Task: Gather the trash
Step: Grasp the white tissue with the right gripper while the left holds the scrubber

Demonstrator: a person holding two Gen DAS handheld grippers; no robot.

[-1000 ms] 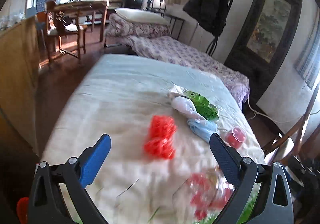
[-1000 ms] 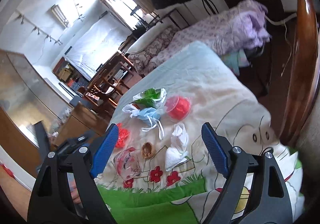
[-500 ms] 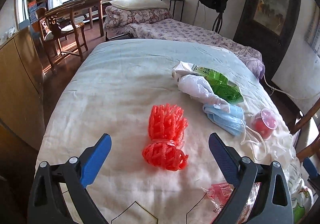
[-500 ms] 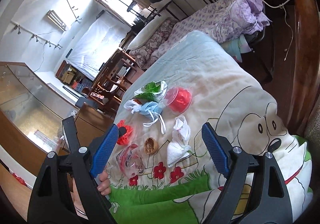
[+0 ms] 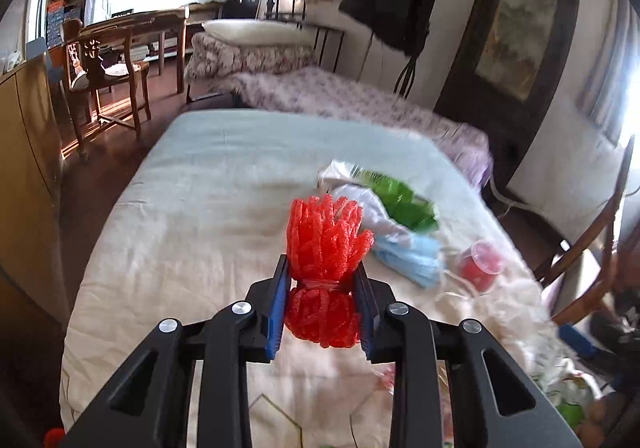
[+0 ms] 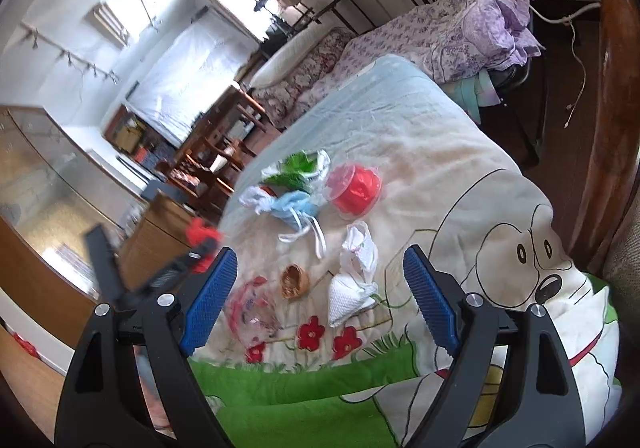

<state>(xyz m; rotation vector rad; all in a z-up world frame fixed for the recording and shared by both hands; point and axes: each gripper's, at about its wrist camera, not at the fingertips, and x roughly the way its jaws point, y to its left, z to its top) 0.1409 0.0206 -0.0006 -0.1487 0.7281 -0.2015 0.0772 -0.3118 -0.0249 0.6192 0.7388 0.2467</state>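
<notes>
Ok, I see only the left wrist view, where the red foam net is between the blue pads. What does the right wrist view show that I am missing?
Observer: The right gripper is open and empty; it hangs above the quilt.
Operator: Is there trash that my view hides?
Observer: Yes. A small brown nutshell-like piece lies on the quilt between the right gripper's fingers as that camera sees it.
Operator: Anything else close to it?
Observer: A crumpled white tissue lies just to the right of that piece, and a clear wrapper with red print lies to its left.
Operator: And my left gripper?
Observer: From there the left gripper is closing on the red foam net, off at the picture's left.
</notes>
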